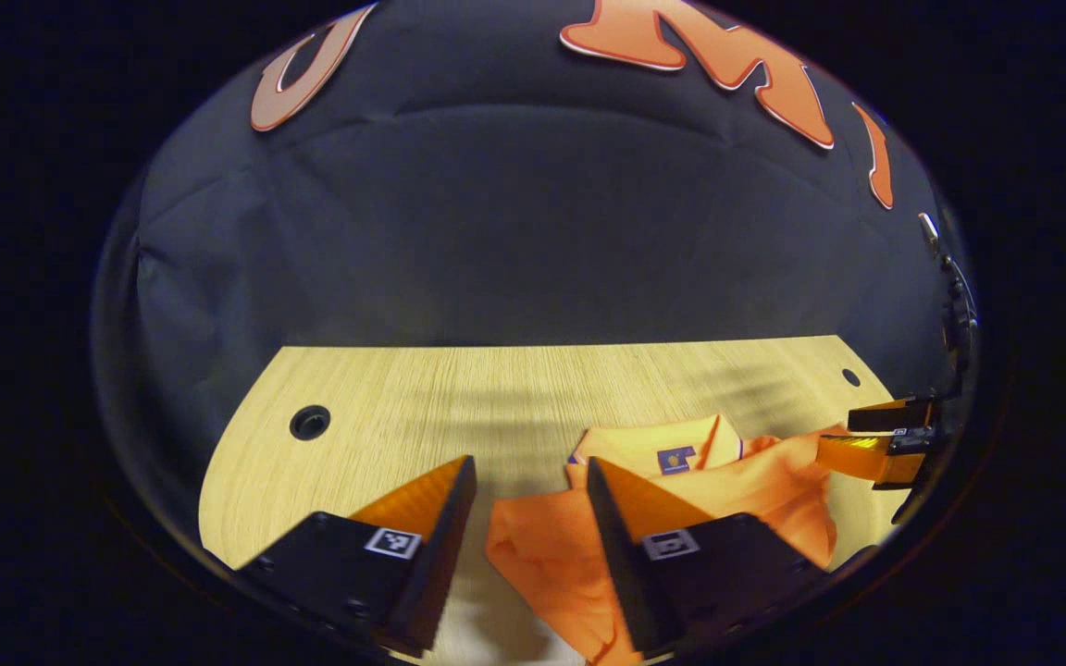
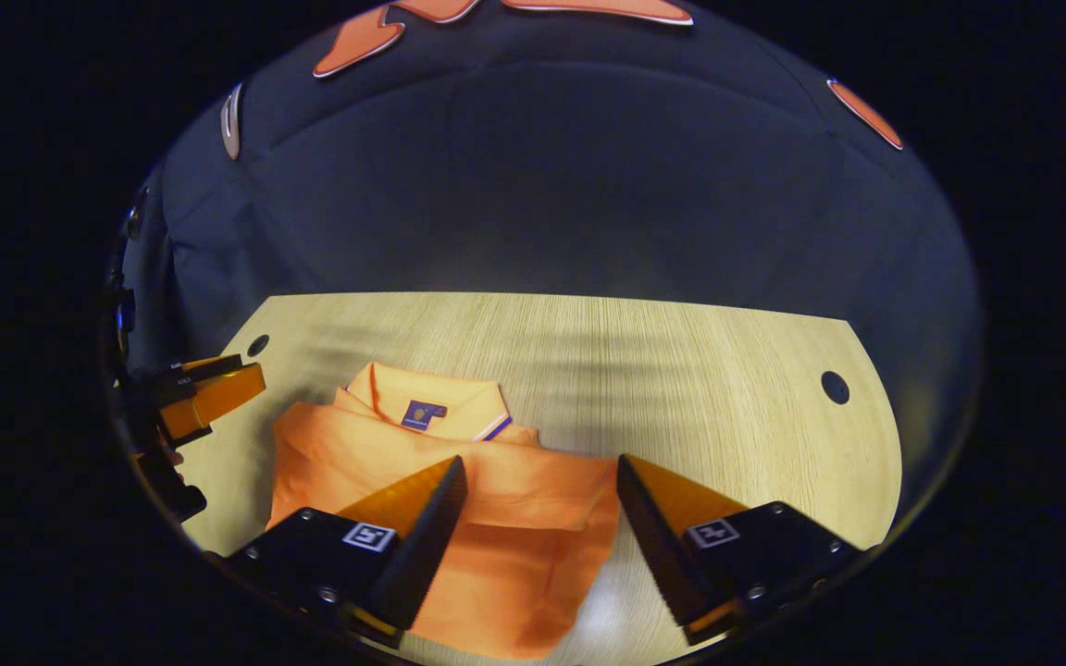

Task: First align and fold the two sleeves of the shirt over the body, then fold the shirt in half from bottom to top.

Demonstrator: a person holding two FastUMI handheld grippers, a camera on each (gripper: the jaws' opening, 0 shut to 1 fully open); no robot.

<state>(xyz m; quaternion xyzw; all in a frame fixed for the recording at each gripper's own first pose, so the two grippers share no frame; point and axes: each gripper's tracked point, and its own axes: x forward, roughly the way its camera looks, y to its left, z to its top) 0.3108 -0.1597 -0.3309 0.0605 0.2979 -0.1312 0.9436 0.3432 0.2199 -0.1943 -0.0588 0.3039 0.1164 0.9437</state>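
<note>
An orange polo shirt (image 2: pixel 496 499) lies folded into a compact bundle on the wooden table (image 2: pixel 681 370), collar and neck label at the far end. My right gripper (image 2: pixel 540 472) hovers open above the shirt's right part, nothing between its fingers. In the left gripper view the same shirt (image 1: pixel 746 481) lies to the right, its left edge under my left gripper (image 1: pixel 531 472), which is open and holds nothing. The right gripper (image 1: pixel 894 439) appears at that view's right edge. The left gripper (image 2: pixel 209 388) appears at the right gripper view's left edge, beside the shirt.
The table has a round cable hole at each far corner (image 1: pixel 309 422) (image 2: pixel 835 387). Dark cloth walls stand right behind the table's far edge. Bare tabletop lies left of the shirt in the left gripper view and right of it in the right gripper view.
</note>
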